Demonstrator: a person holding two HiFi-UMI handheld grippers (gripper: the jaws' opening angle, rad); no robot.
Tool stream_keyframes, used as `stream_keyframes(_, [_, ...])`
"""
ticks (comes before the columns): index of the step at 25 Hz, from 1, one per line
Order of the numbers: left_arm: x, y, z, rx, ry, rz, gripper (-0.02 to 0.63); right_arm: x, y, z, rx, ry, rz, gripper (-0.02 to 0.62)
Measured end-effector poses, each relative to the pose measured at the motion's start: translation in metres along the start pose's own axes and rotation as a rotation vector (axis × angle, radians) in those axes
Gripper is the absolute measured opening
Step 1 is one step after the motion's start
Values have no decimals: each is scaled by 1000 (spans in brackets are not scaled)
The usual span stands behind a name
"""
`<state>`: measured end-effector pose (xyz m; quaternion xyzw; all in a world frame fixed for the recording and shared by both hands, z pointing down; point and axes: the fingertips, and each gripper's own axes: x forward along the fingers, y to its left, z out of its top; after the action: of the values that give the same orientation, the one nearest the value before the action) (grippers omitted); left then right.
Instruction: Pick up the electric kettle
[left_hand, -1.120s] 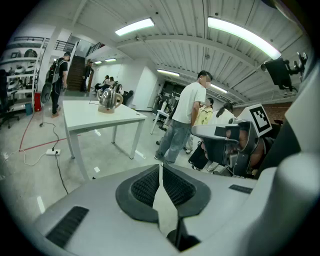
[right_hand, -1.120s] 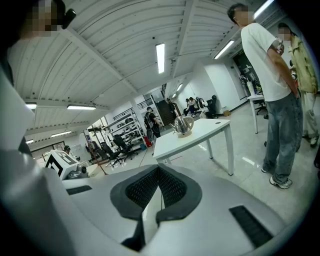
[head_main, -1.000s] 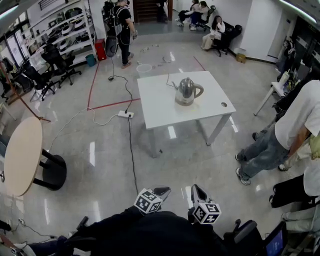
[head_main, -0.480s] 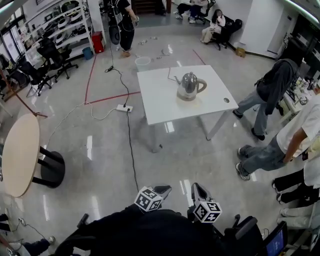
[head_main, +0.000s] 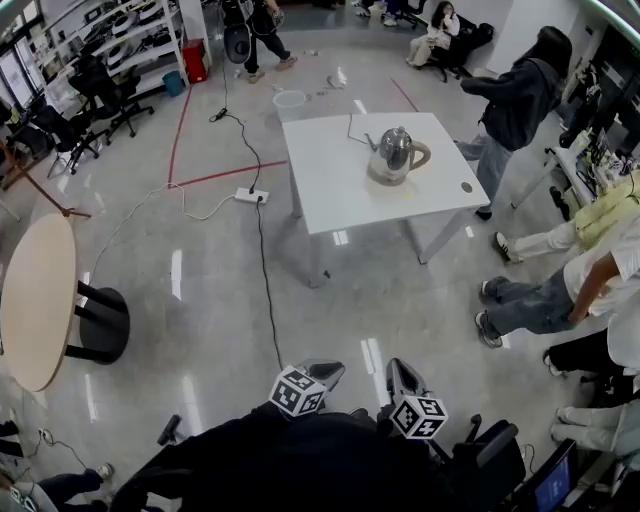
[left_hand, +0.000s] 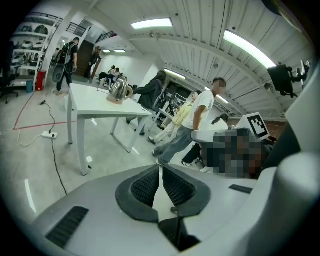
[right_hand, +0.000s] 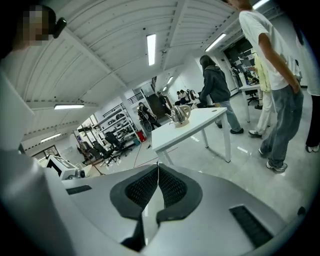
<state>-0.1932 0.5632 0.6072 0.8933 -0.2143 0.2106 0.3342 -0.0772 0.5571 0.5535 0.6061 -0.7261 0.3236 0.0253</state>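
Approach step: electric kettle (head_main: 397, 155) stands upright on the white tabletop (head_main: 335, 190), well apart across the floor. Left gripper (head_main: 325, 370) and right gripper (head_main: 397, 368) closed, empty. Next: get close, open jaws, aim for the handle.

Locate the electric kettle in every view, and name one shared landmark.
Head view: electric kettle upper right of centre, on the white table.
Left gripper view: kettle upper left, on that table.
Right gripper view: kettle just above centre.
Shared landmark: the white table beneath it.
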Motion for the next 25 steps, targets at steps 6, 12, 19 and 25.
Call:
stream_keyframes(6, [-9, 24, -7, 4, 17, -27, 37, 12, 16, -14, 13, 21, -36, 14])
stream_keyframes(12, [-4, 34, -2, -1, 31, -35, 37, 24, 12, -10, 19, 35, -50, 14])
stream_keyframes(19, [23, 68, 34, 7, 36, 54, 37, 85, -11, 17, 52, 54, 30, 14])
stream_keyframes(25, [57, 86, 79, -22, 5, 129, 37, 125, -37, 64, 27, 40, 112, 14])
